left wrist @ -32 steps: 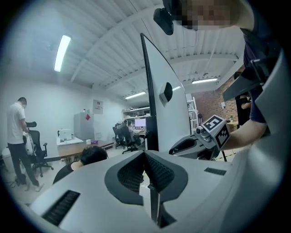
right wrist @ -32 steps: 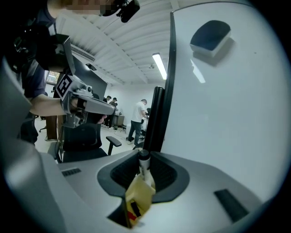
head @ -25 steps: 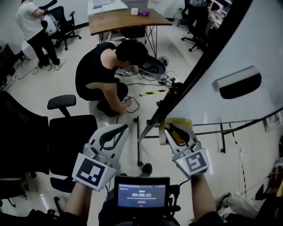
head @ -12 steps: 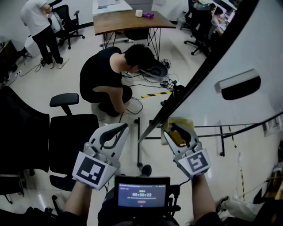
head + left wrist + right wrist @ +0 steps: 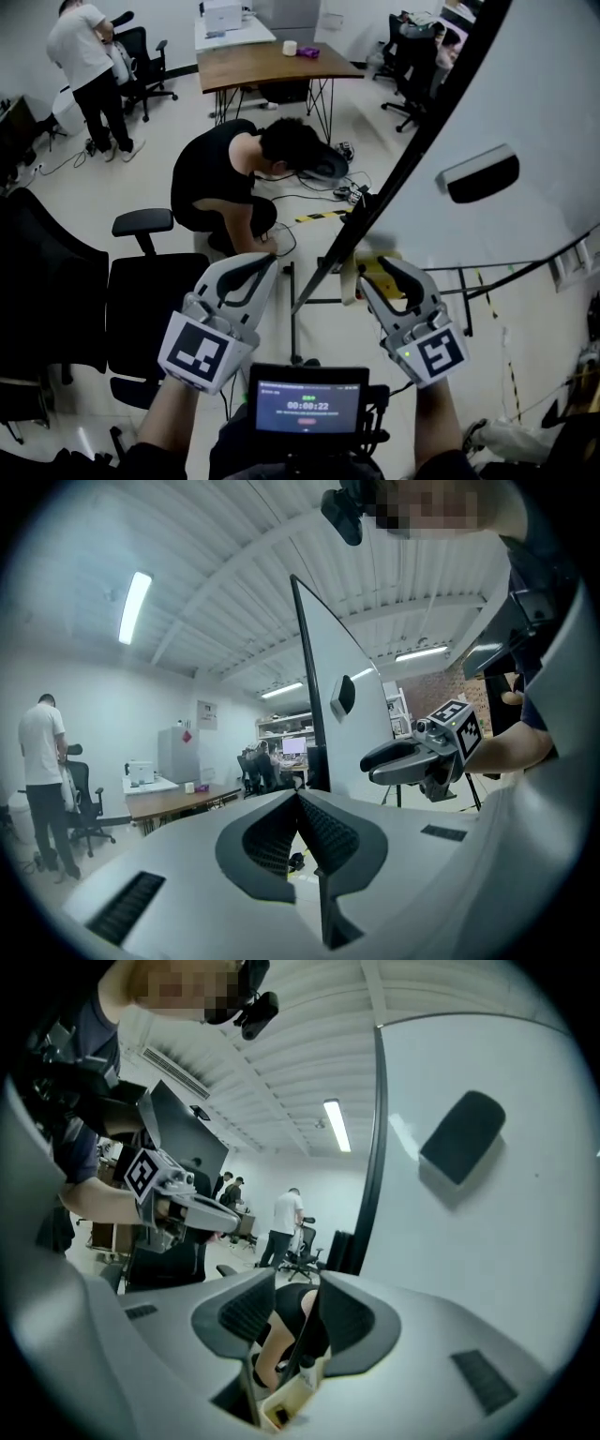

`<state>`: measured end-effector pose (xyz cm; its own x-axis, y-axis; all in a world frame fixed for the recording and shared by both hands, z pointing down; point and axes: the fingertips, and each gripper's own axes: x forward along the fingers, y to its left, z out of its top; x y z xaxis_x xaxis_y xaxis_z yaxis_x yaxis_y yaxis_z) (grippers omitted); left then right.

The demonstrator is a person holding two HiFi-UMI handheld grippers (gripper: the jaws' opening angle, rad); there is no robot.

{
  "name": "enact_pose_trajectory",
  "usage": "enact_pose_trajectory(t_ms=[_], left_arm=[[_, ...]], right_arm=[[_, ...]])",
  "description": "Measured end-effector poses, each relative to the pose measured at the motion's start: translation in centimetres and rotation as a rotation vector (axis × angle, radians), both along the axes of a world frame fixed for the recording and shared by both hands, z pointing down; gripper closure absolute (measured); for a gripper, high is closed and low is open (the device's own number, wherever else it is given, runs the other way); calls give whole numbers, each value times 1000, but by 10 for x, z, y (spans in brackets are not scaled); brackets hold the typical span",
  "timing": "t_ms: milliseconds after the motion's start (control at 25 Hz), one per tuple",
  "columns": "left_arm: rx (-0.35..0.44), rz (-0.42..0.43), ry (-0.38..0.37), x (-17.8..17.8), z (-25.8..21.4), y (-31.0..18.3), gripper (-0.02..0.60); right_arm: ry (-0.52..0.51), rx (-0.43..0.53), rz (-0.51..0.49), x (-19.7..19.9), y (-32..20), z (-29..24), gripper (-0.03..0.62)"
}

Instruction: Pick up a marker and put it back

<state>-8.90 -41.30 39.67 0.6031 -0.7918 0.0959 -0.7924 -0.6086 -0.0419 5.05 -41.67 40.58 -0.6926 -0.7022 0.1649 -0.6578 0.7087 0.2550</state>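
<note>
The right gripper [image 5: 297, 1279] had just been opening its jaws, which stood apart with nothing gripped. Through the gap showed a crouching person [image 5: 291, 1314] and a yellowish tray [image 5: 286, 1401] (contents indistinct). A black eraser [image 5: 461, 1136] sat on the whiteboard [image 5: 497, 1251] at right.

The right gripper [image 5: 382, 272] has just opened its jaws, now empty, and lifted above the yellow tray [image 5: 286, 1402].

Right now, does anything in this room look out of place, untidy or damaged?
Only the floor: loose cables lie tangled beside the crouching person, near the foot of the whiteboard. Nothing looks spilled or broken; the eraser sits flat on the whiteboard.
</note>
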Motion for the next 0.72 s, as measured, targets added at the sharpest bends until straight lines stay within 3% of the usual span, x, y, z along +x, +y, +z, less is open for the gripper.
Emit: enact_pose_trajectory(t_ms=[360, 480, 600, 720], left_arm=[[183, 104, -24, 6, -72, 25, 581], [242, 138, -16, 5, -95, 39, 581], [304, 172, -10, 6, -117, 54, 581], [314, 209, 2, 7, -126, 74, 581]], right_arm=[[-37, 153, 4, -12, 48, -73, 469], [-58, 186, -6, -18, 68, -90, 580], [-92, 208, -34, -24, 89, -107, 580], [-101, 210, -37, -27, 112, -114, 580]])
